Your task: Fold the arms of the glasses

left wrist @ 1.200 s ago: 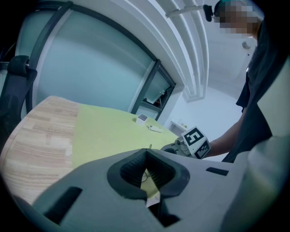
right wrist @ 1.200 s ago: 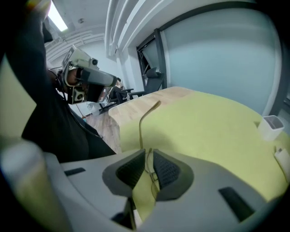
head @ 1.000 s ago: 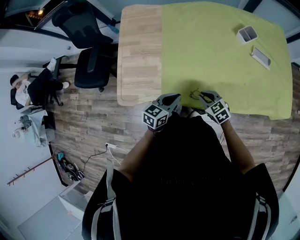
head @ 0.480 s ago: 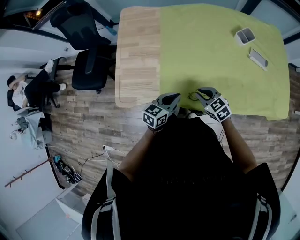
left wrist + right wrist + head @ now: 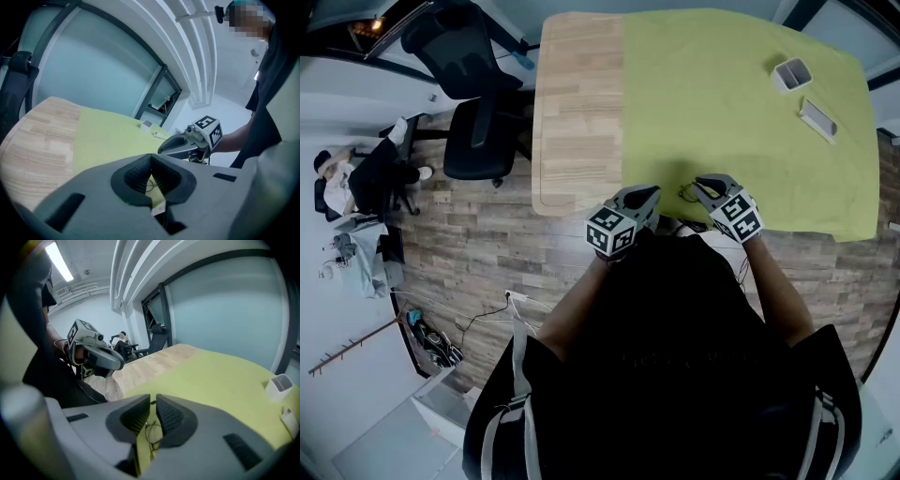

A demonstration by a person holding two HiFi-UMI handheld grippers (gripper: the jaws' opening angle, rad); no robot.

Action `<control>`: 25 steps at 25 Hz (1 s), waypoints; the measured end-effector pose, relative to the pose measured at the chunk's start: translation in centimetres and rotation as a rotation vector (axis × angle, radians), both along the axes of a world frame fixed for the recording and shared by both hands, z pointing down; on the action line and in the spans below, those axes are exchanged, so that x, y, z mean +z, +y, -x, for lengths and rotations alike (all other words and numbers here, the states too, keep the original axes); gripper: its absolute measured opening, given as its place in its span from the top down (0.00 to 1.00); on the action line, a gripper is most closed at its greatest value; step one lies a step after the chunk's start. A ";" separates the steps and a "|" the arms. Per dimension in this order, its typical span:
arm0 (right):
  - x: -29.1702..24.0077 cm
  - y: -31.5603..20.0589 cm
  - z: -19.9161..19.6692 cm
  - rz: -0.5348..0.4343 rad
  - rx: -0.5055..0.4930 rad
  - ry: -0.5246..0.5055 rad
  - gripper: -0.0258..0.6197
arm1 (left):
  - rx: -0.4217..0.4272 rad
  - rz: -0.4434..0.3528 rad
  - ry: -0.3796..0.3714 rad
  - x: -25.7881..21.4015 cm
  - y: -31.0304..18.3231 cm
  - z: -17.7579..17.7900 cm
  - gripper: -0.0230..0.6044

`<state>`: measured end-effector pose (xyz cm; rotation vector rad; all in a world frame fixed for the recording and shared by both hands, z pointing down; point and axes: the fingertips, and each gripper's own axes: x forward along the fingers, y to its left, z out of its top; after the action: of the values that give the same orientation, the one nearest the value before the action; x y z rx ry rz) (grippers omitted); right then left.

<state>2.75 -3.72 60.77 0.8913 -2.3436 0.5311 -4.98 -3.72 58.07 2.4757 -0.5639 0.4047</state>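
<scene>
At the near edge of the green cloth (image 5: 722, 103), the glasses (image 5: 688, 192) lie flat with arms seemingly unfolded, just off the right gripper (image 5: 703, 186) tips. Its jaws are a slit apart, nothing pinched, probably lining up on the frame. The left gripper (image 5: 645, 199) hovers beside with pads touching and empty, likely ready to steady the frame.
</scene>
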 end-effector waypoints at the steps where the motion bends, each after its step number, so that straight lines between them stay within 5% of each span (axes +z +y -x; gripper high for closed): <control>1: 0.0 0.0 0.0 -0.002 0.000 -0.001 0.91 | 0.000 0.004 0.002 0.1 0.0 0.0 0.94; 25: 1.6 1.8 -4.4 0.058 0.145 -0.046 0.91 | 0.044 0.044 -0.030 1.2 0.8 -0.1 0.94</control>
<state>7.12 -1.91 62.41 1.0374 -2.3041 0.6815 -4.92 -2.89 59.26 2.4471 -0.5086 0.4671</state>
